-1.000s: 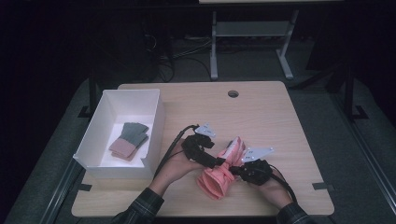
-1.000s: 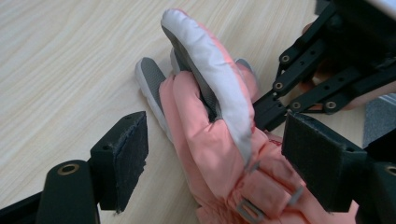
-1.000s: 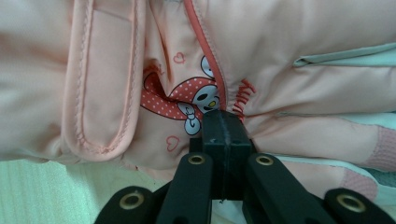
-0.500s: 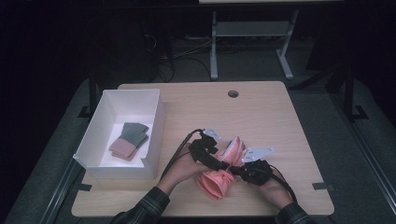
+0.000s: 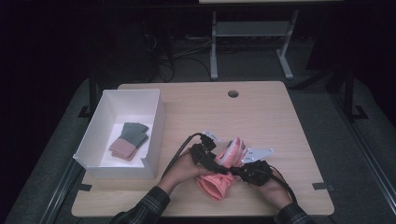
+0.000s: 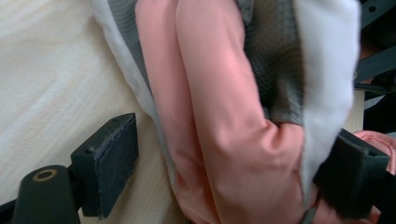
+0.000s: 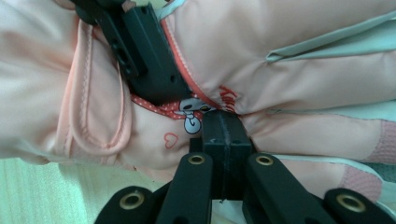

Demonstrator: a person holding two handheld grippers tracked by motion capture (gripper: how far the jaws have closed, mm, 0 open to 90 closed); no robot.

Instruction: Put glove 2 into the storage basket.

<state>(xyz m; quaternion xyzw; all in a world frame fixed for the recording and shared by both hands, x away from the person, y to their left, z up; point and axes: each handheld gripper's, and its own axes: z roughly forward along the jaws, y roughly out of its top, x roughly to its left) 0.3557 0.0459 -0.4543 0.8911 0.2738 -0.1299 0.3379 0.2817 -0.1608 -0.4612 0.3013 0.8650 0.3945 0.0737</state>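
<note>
Hands have moved only a little since before. Soft pink and white cloth glove [image 5: 219, 175] lies on the wooden tabletop [image 5: 261, 116]. Right tool [image 7: 223, 133] pinches it tight. Left tool [image 6: 233, 172] stands open around it, seen up close.

Soft, smooth pink cloth glove [image 5: 223, 169] lies on a matt, wood-grain table [image 5: 261, 116].
</note>
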